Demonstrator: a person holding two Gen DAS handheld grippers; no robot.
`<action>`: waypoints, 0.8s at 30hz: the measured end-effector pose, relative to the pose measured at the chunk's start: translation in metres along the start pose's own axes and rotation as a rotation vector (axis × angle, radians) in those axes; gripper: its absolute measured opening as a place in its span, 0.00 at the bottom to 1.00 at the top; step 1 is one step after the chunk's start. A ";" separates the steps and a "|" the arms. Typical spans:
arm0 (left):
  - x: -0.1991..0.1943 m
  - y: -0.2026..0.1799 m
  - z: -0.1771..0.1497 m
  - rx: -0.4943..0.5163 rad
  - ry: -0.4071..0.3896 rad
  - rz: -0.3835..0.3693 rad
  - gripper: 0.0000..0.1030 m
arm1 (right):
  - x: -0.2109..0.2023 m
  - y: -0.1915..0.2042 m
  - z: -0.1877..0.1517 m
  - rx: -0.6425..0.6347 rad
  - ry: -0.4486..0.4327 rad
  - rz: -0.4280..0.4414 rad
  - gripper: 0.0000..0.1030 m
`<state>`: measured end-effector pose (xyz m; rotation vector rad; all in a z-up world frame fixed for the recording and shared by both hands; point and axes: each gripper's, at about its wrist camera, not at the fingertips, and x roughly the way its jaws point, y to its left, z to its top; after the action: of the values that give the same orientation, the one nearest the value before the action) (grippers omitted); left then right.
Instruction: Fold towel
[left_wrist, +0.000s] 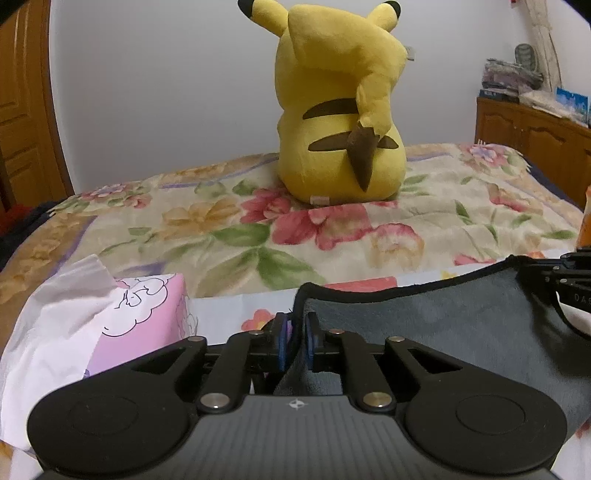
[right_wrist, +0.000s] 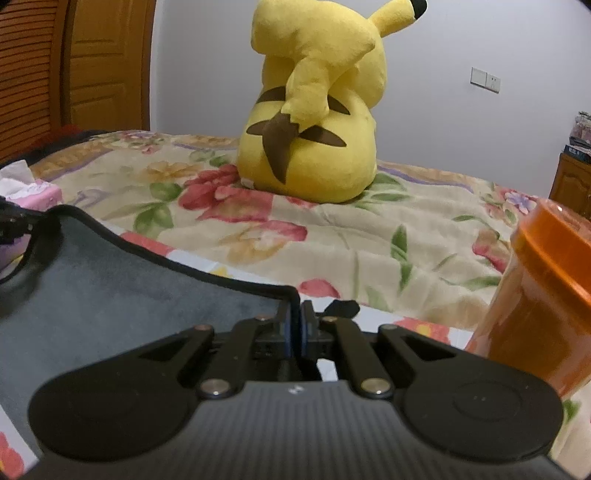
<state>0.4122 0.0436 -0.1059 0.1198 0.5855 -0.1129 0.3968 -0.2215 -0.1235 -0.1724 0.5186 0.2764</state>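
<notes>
A dark grey towel (left_wrist: 443, 317) with a black hem hangs stretched between my two grippers above the flowered bed. My left gripper (left_wrist: 297, 332) is shut on the towel's left corner. My right gripper (right_wrist: 294, 325) is shut on the towel's (right_wrist: 122, 295) right corner. The right gripper shows at the right edge of the left wrist view (left_wrist: 572, 273), and the left gripper shows at the left edge of the right wrist view (right_wrist: 11, 221). The towel's top edge sags a little between them.
A big yellow plush toy (left_wrist: 336, 110) sits on the flowered quilt (left_wrist: 221, 229) ahead. A pink tissue box (left_wrist: 122, 317) lies at the left. An orange jar (right_wrist: 543, 295) stands close at the right. A wooden door (right_wrist: 99, 62) and a cabinet (left_wrist: 535, 129) flank the bed.
</notes>
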 end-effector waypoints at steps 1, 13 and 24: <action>-0.001 0.000 0.000 0.001 0.005 -0.004 0.23 | -0.001 0.000 0.000 -0.003 0.004 0.000 0.11; -0.040 -0.015 0.001 0.008 0.018 -0.046 0.49 | -0.034 0.007 0.004 0.024 0.022 0.012 0.41; -0.099 -0.025 -0.005 0.012 0.027 -0.060 0.57 | -0.097 0.017 0.013 0.056 0.004 0.026 0.44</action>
<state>0.3244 0.0272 -0.0568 0.1157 0.6156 -0.1737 0.3165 -0.2233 -0.0647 -0.1116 0.5321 0.2864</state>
